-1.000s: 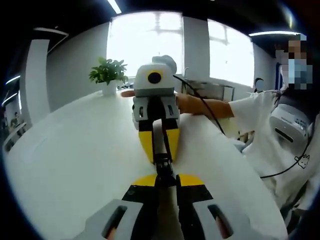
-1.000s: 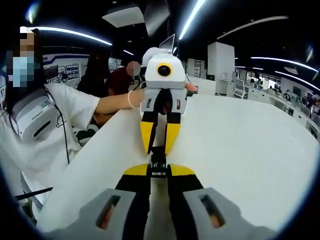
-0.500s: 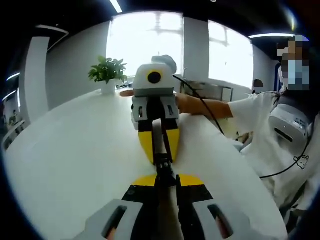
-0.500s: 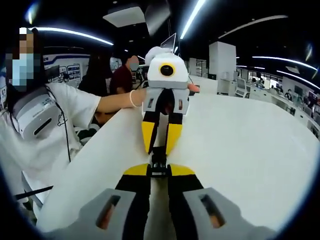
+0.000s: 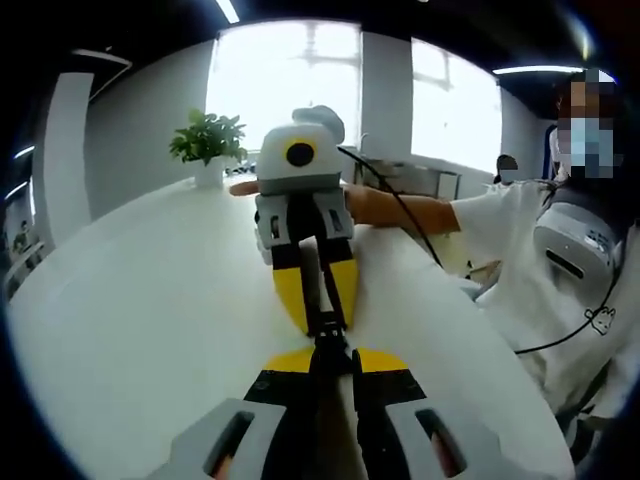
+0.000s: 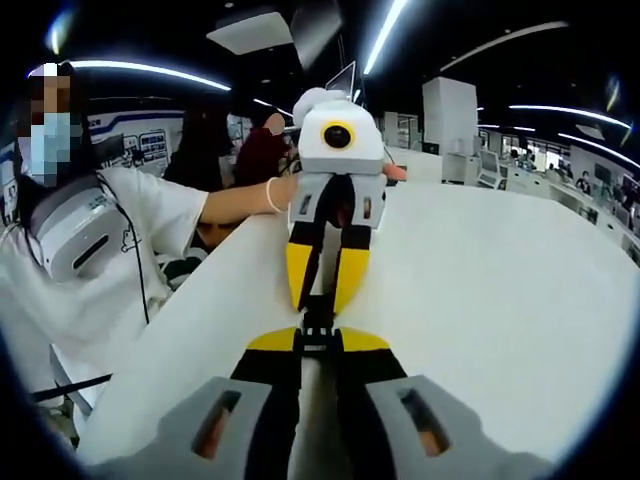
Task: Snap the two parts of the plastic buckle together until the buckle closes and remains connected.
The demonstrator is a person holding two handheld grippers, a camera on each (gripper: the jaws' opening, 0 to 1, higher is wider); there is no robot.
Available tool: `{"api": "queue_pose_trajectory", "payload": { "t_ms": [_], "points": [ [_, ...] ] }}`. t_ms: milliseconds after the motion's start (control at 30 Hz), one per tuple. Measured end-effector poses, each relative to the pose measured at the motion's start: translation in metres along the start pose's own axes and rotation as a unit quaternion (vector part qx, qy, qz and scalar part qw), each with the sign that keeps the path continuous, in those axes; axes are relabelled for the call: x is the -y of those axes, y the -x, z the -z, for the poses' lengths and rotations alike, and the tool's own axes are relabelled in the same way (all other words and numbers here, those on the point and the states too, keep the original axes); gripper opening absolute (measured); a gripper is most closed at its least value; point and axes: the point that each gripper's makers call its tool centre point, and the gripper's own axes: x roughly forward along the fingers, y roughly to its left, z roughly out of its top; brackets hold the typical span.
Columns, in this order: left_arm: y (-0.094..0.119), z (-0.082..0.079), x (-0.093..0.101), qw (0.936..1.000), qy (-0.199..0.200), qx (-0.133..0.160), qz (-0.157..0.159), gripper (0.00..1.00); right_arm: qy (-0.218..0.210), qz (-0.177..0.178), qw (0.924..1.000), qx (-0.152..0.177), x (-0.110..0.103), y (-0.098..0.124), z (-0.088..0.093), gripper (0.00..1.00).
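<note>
Left tool pinches one end of black plastic buckle, yellow-tipped jaws pressed together on it, above white table. Right tool faces it tip to tip, jaws pinching other end of buckle. Both tools held just above table, buckle between tips. Whether halves latched: cannot tell. Potted plant at far table edge. Person's hand grips left tool body
</note>
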Motion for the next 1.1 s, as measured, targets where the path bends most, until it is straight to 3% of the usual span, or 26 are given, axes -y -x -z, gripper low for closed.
{"api": "queue_pose_trajectory", "payload": {
  "t_ms": [633,1100],
  "points": [
    [-0.0008,0.0015,0.0032,0.9999,0.0,0.005,-0.015,0.12,0.015,0.013,0.9997,-0.013,-0.008,-0.0033,-0.0002,0.12],
    [-0.0025,0.0011,-0.0002,0.9992,0.015,0.011,-0.035,0.11,0.003,0.026,0.9995,-0.016,-0.0071,-0.0043,0.0003,0.11]
  ]
}}
